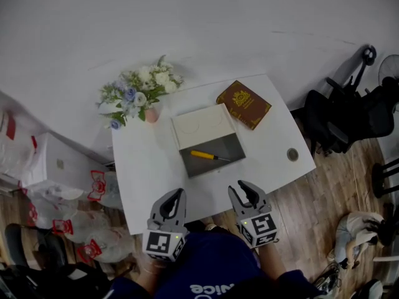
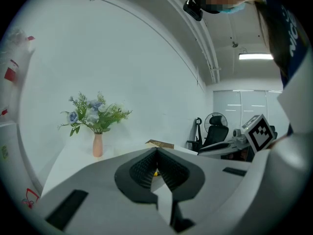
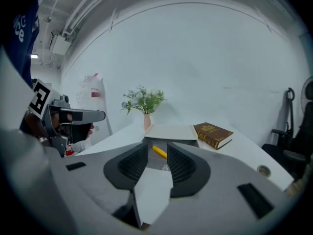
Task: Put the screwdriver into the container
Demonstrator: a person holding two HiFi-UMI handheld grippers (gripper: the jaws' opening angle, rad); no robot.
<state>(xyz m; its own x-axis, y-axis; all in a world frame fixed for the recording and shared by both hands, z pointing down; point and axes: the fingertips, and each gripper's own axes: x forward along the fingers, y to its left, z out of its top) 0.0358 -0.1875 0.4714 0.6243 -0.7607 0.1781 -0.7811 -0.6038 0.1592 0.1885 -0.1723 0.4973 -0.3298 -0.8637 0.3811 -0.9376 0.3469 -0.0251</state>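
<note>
Head view shows the screwdriver point(image 1: 207, 156) already lying flat inside the grey container point(image 1: 215, 169), in front of its raised white lid point(image 1: 202, 126) on the table point(image 1: 149, 167). The placing step therefore looks done. What is left is probably a clean retreat, drawing both tools back toward the body and above the table's near edge so that nothing nudges the box. The left gripper point(image 1: 176, 196) hangs near that edge with its jaws pressed together on nothing. The right gripper point(image 1: 242, 189) is beside it with its jaws well apart and nothing between them, lined up with the container but well short of it. The screwdriver's long axis runs almost straight across the container from left to right, slightly slanted. Its yellow handle is at the left and its thin metal shaft points right and a little toward the person.
</note>
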